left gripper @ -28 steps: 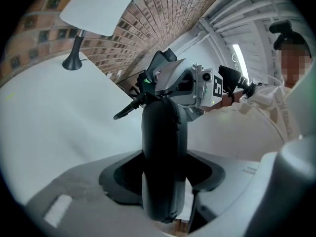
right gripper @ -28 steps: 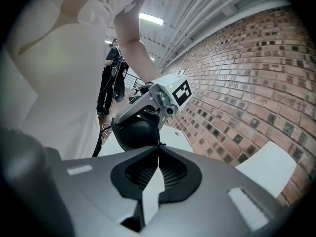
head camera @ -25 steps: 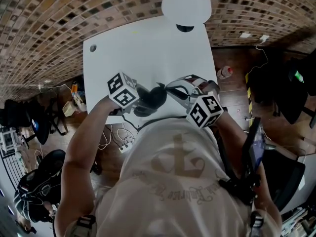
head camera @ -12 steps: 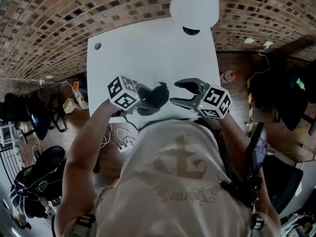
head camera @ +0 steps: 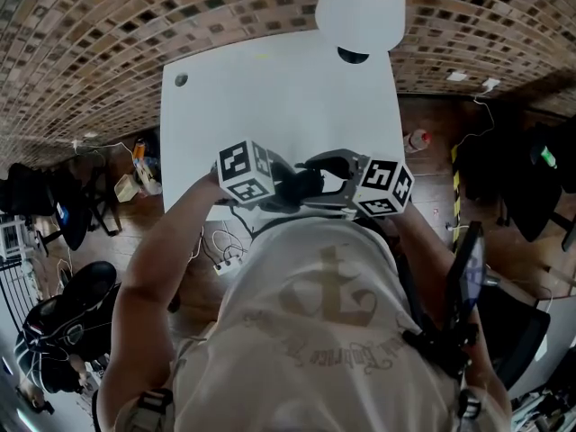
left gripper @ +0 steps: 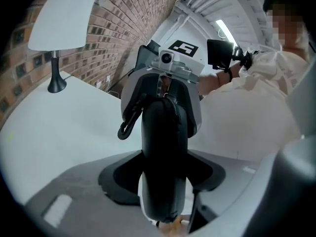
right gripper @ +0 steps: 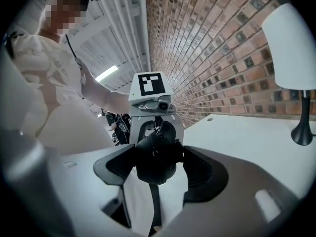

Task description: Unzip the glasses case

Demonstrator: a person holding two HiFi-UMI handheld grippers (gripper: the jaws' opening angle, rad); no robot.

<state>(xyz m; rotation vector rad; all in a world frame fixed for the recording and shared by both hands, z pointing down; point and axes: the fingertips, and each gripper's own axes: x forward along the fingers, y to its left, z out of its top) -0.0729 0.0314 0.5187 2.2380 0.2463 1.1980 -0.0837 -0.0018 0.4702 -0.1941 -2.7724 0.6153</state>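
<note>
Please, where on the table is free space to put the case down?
The whole middle of the table is bare, from the small hole at the far left corner to the lamp at the far right. Only the near edge is crowded, around the glasses case.

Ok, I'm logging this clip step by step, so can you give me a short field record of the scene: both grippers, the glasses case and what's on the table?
left gripper: shut on the glasses case, holding it up off the table
right gripper: open; its jaws have just been opening, with the case's end between them
glasses case: black, with a clip loop on one side
zip: cannot tell how far undone
table: white, with a lamp at its far edge
</note>
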